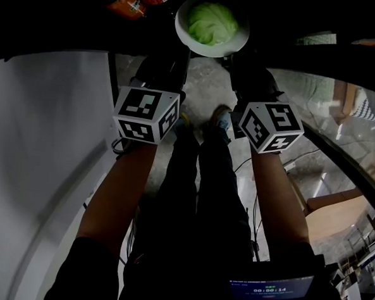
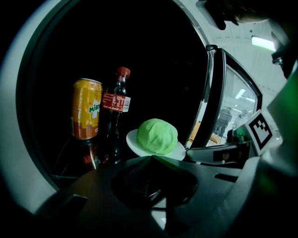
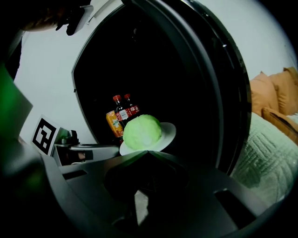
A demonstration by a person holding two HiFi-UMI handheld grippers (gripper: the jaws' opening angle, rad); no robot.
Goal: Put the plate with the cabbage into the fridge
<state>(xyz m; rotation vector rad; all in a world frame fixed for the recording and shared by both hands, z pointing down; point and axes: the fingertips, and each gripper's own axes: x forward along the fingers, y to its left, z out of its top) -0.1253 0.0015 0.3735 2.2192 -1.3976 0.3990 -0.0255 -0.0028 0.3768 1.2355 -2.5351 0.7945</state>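
Observation:
The white plate [image 1: 182, 33] with the green cabbage [image 1: 212, 22] on it hangs in the fridge's dark opening, at the top of the head view. My left gripper [image 1: 178, 52] is shut on the plate's left rim and my right gripper [image 1: 243, 54] on its right rim. In the left gripper view the jaws [image 2: 151, 158] meet at the plate [image 2: 132, 139] just below the cabbage [image 2: 157, 135]. The right gripper [image 3: 148, 152] pinches the near edge of the plate [image 3: 168, 132] under the cabbage [image 3: 142, 131]. Whether the plate rests on a shelf is hidden.
An orange can [image 2: 86, 109] and a cola bottle [image 2: 115, 111] stand inside, just left of the plate. The glass fridge door [image 2: 223, 102] stands open on the right. The white fridge side [image 1: 41, 156] is at my left. Orange cushions [image 3: 279, 97] lie far right.

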